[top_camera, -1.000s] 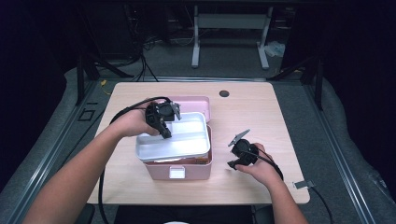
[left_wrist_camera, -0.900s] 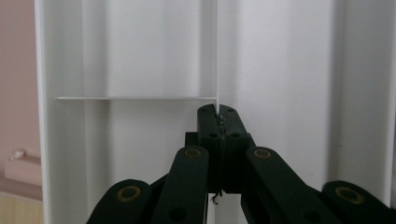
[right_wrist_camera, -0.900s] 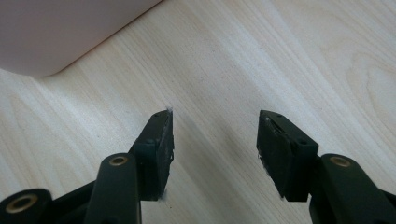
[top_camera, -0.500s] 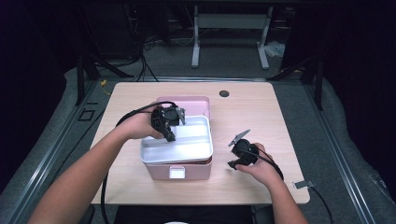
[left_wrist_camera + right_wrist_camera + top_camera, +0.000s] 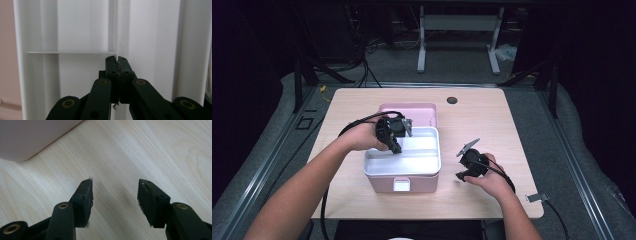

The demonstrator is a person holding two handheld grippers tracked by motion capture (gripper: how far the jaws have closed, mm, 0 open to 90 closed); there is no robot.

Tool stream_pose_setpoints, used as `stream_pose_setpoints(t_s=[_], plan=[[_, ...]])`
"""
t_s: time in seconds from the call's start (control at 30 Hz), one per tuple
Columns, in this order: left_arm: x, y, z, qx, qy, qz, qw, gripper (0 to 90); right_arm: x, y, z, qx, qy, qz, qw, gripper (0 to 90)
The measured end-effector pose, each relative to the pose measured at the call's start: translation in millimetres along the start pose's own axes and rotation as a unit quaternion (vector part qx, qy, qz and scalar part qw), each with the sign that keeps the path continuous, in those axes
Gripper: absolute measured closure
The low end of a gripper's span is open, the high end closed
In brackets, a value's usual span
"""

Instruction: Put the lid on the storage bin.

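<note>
A white divided tray (image 5: 412,161) sits in the top of a pink box (image 5: 384,185) at mid-table. My left gripper (image 5: 397,148) points down into the tray from its far left side. In the left gripper view that gripper (image 5: 116,60) is shut on the tray's thin upright divider (image 5: 117,30). My right gripper (image 5: 459,166) rests just right of the box. In the right gripper view it (image 5: 115,192) stands open over bare wood with nothing between its fingers, and the box corner (image 5: 30,135) lies ahead to its left.
A pink lid (image 5: 412,109) lies flat behind the box. The wooden table (image 5: 482,120) has a dark round hole (image 5: 452,100) near its far edge. Cables trail from both grippers toward the near edge.
The white tray, earlier tilted and overhanging the box's left side, has shifted right and settled square on the box with my left gripper on it. The right gripper stayed put.
</note>
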State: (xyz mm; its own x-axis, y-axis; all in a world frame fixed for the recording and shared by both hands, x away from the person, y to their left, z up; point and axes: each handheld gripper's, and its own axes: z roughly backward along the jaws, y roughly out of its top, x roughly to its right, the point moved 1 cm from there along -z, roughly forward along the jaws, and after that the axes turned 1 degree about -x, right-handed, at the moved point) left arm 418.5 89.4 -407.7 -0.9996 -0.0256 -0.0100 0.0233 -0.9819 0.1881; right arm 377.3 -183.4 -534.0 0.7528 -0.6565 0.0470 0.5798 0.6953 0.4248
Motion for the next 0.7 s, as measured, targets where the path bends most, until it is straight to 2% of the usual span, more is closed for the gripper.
stream_pose_setpoints(t_s=[0.1,0.27,0.53,0.7], plan=[[0.4,0.9,-4.4,-0.010,-0.002,-0.002,0.9999,89.2,0.0,1.2,-1.2,0.001,0.000,-0.001,1.0000,45.8],[-0.7,0.2,-12.9,-0.009,-0.009,0.005,0.9999,89.2,0.2,2.6,-3.3,0.005,0.007,-0.002,1.0000,45.9],[1.6,-0.2,-20.3,-0.013,-0.001,0.010,0.9999,88.6,2.7,9.2,-4.3,0.007,0.012,-0.011,0.9998,45.8],[3.3,2.1,-23.8,-0.023,0.007,0.013,0.9996,87.6,6.6,20.8,-1.3,0.008,0.017,-0.014,0.9997,45.8]])
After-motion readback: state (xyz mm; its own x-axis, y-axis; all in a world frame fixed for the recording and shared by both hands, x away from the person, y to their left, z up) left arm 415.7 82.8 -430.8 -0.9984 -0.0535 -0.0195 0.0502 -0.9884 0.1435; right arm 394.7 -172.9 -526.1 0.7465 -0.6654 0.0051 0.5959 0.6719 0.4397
